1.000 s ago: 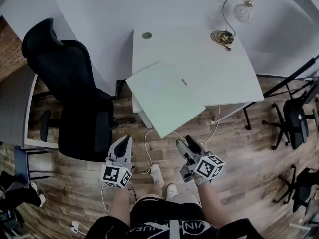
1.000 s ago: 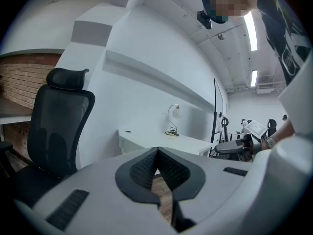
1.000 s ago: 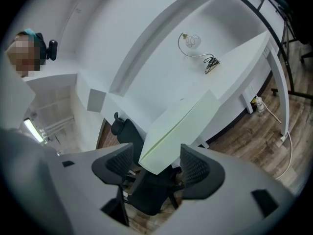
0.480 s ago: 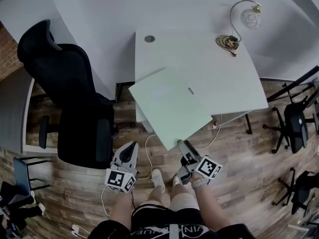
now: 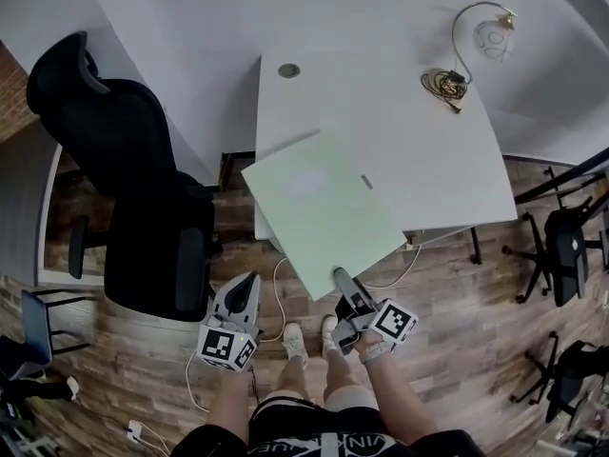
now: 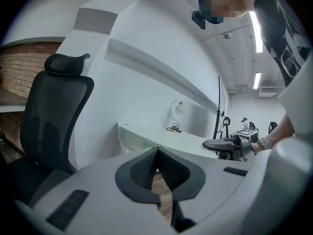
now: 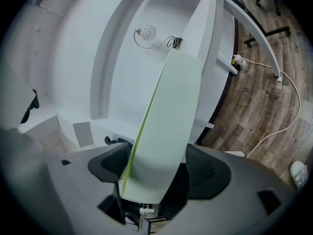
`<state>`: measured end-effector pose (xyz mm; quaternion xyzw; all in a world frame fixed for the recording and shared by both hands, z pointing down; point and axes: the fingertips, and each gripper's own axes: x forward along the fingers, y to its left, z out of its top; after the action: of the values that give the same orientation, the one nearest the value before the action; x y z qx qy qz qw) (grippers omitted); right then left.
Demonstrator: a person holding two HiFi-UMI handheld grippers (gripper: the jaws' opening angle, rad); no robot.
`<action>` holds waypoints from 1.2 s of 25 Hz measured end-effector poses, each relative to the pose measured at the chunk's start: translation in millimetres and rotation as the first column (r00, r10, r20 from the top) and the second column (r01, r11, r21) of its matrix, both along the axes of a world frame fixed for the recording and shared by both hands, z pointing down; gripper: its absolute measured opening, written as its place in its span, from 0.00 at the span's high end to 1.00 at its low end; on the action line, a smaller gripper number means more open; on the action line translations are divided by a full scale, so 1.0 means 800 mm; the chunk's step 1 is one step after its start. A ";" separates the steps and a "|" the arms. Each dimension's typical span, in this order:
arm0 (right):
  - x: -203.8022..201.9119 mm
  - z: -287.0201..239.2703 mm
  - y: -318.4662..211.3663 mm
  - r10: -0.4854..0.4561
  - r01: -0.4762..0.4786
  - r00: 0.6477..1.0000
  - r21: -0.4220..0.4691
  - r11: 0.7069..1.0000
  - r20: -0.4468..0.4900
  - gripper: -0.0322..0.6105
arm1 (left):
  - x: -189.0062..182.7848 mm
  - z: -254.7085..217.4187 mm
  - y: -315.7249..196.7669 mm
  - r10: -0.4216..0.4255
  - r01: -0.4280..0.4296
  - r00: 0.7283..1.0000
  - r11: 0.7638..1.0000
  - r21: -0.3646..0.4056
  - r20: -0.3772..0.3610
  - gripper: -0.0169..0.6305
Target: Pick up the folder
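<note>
A pale green folder lies flat on the white desk, and its near corner juts out past the desk's front edge. My right gripper is at that corner. In the right gripper view its jaws are opening, with the folder running edge-on between the pads and a gap on the right side. My left gripper hangs left of the folder over the floor. In the left gripper view its pads meet with nothing in them.
A black office chair stands left of the desk, close to my left gripper. A lamp and a coiled cable sit at the desk's far right. A white cable trails on the wood floor. More chairs stand at the right.
My right gripper moved forward up to the folder's near corner, which now sits between its jaws, and it rolled. The left gripper shifted slightly forward.
</note>
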<state>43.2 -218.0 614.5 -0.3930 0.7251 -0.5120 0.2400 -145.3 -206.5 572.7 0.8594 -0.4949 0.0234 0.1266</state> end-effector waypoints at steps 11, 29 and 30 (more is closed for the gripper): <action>-0.002 0.016 -0.021 -0.032 0.034 0.997 -0.024 0.999 0.075 0.42 | 0.000 0.017 0.002 -0.053 0.053 0.999 0.998 -0.019 0.012 0.95; -0.005 0.029 -0.035 -0.023 0.032 0.982 -0.049 0.998 0.185 0.42 | 0.001 0.030 0.001 -0.092 0.093 0.996 0.995 -0.026 0.010 0.95; -0.005 0.030 -0.034 -0.022 0.032 0.982 -0.052 0.998 0.188 0.42 | 0.001 0.031 0.001 -0.093 0.094 0.996 0.995 -0.026 0.010 0.95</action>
<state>39.0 -245.4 638.7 -0.3397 0.6904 -0.5695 0.2893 -144.6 -205.7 597.3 0.8334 -0.5347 0.0278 0.1370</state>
